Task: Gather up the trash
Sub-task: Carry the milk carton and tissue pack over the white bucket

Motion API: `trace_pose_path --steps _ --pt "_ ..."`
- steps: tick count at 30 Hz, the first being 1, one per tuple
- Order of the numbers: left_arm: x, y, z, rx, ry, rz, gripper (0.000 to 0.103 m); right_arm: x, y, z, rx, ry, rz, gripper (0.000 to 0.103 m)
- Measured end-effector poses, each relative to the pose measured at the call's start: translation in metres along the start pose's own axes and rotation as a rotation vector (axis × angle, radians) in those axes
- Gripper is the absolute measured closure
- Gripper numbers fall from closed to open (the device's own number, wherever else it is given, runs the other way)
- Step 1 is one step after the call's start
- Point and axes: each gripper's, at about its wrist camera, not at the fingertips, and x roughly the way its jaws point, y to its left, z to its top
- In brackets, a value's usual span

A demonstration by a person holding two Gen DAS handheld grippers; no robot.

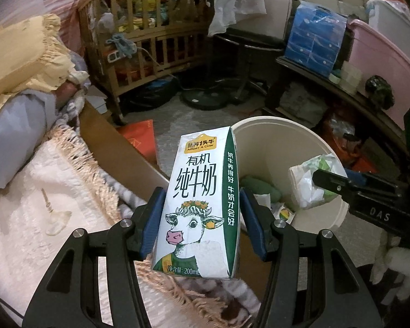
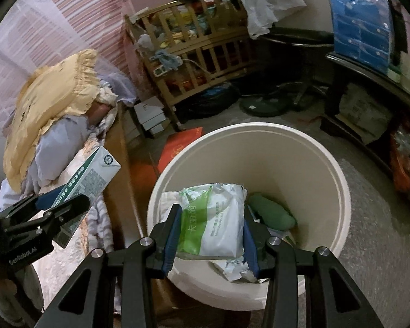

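An upright white and green milk carton (image 1: 196, 169) with a cow picture is held by my left gripper (image 1: 202, 191), shut on its sides, above the bed edge. Just right of it stands a cream round bin (image 1: 262, 125) on the floor. My right gripper (image 2: 211, 210) is shut on a crumpled white and green plastic packet (image 2: 218, 227), held over the mouth of the bin (image 2: 341, 191). Inside the bin lie a green bundle (image 2: 273, 213) and scraps of paper. The right wrist view also shows the left gripper (image 2: 68, 199) with the carton (image 2: 95, 172) at the left.
A bed with a fringed cream blanket (image 1: 41, 205) and a yellow pillow (image 1: 22, 54) fills the left. Behind stand a wooden crib (image 1: 150, 41) and a fan base (image 1: 205, 98). A red card (image 1: 139, 136) lies on the floor. A dark table (image 1: 328, 73) with blue packs is at the right.
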Motion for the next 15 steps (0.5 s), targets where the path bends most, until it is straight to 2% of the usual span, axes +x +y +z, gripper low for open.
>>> trace_pose_path --steps 15 --pt "0.023 -0.021 0.01 -0.008 0.021 -0.047 0.049 0.001 -0.028 0.003 0.087 -0.009 -0.032 0.063"
